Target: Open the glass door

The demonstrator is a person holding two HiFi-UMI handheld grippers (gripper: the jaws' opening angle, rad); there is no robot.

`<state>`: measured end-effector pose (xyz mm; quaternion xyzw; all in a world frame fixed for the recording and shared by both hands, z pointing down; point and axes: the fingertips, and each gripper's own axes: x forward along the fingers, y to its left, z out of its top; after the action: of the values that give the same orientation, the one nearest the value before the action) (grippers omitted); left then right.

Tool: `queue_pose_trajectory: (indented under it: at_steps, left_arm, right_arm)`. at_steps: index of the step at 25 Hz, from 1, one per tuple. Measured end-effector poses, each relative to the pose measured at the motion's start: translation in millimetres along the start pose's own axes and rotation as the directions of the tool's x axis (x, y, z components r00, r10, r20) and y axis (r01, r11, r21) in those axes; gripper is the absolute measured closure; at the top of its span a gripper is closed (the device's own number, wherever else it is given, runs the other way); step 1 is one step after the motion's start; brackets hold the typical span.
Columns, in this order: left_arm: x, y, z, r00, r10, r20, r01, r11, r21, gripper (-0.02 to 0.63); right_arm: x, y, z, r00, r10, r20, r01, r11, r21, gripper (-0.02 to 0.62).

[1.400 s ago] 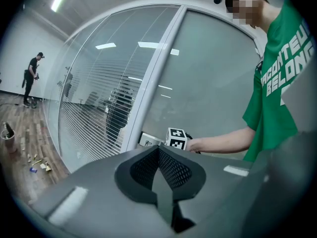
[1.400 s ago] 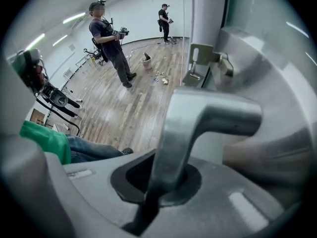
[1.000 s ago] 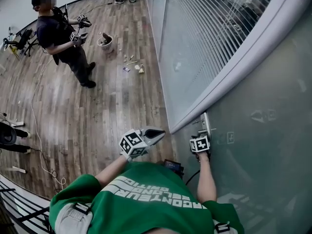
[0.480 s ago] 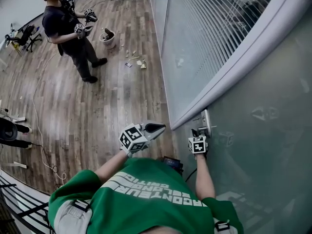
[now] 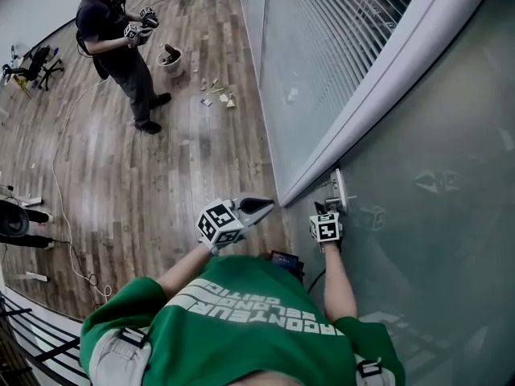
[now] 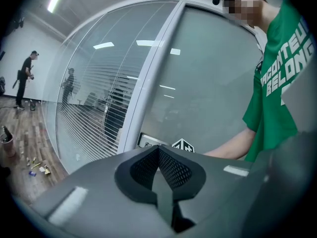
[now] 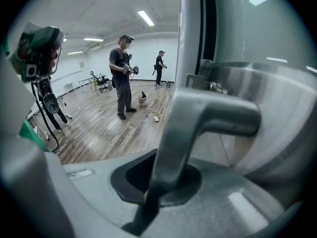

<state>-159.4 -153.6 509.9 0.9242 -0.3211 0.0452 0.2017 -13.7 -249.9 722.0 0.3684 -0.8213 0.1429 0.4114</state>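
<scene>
At the right of the head view: frosted grey glass door (image 5: pixel 434 175), smooth and matte, bordered by a pale rounded metal frame post (image 5: pixel 378 95). Near the door's frame-side edge: brushed silver L-shaped metal lever handle (image 7: pixel 208 118), its free end pinched between the closed jaws of the right gripper (image 7: pixel 163 182). Left gripper (image 6: pixel 161 167): clear of the door, mesh-textured jaws pressed together, nothing between. Underfoot: brown wood-plank floor (image 5: pixel 185 175).

Wood floor (image 5: pixel 161 183), blinded glass partition (image 5: pixel 322 47), ceiling strip lights (image 7: pixel 146 18), seemingly white wall (image 7: pixel 143 46)
</scene>
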Motion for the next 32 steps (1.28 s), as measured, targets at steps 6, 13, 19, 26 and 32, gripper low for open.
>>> queue_pose_trajectory:
  at_steps: [6, 13, 19, 26, 32]
  left_arm:
    - [19, -5, -11, 1.0, -0.013, -0.002, 0.013, 1.0, 0.005, 0.591]
    - [40, -16, -23, 0.999, -0.039, 0.003, 0.039, 0.999, 0.01, 0.591]
    - [64, -33, -21, 0.998, -0.059, 0.012, 0.058, 0.998, 0.014, 0.591]
    - [93, -56, -17, 0.995, -0.095, 0.01, 0.095, 0.995, 0.002, 0.591]
    - [106, -72, -32, 0.987, -0.157, -0.027, 0.157, 0.988, -0.007, 0.591]
  right_arm:
    - [11, -15, -9, 1.0, 0.0, 0.002, 0.0, 1.0, 0.016, 0.603]
    - [19, -29, -20, 1.0, -0.015, 0.0, 0.015, 0.999, 0.04, 0.603]
    - [14, -50, -23, 0.999, -0.034, -0.002, 0.034, 0.998, 0.057, 0.603]
    - [7, -82, -22, 0.998, -0.061, -0.012, 0.062, 0.994, 0.088, 0.603]
    - [11, -106, -27, 0.996, -0.087, -0.019, 0.088, 0.989, 0.116, 0.603]
